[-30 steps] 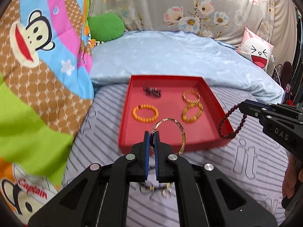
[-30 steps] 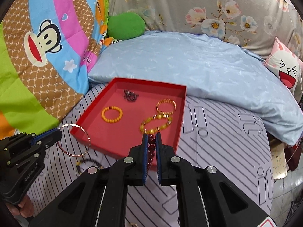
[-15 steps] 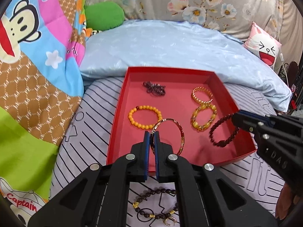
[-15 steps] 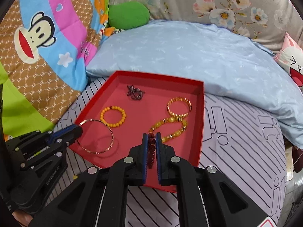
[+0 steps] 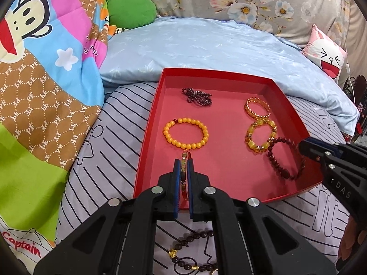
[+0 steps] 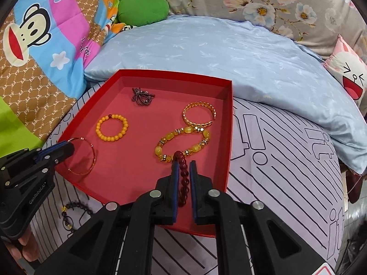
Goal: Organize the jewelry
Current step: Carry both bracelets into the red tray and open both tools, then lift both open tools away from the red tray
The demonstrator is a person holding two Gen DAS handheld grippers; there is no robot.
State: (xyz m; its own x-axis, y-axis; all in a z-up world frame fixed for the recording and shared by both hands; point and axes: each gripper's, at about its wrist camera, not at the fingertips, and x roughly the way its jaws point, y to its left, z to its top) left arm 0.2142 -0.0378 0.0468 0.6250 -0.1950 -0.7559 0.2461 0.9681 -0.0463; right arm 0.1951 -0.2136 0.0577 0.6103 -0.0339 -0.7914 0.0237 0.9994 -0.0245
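The red tray lay on the striped sheet against a blue pillow. Inside, the left gripper pinched a thin bangle at the near-left corner; the right gripper, just loosening, straddled a dark-red bead bracelet touching the yellow stone bracelet.

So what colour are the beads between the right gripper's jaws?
Dark red beaded bracelet, clearest in the right wrist view.

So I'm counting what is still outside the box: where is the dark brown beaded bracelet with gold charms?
The dark brown beaded bracelet lies on the striped sheet, outside the red tray's near edge, under the left gripper.
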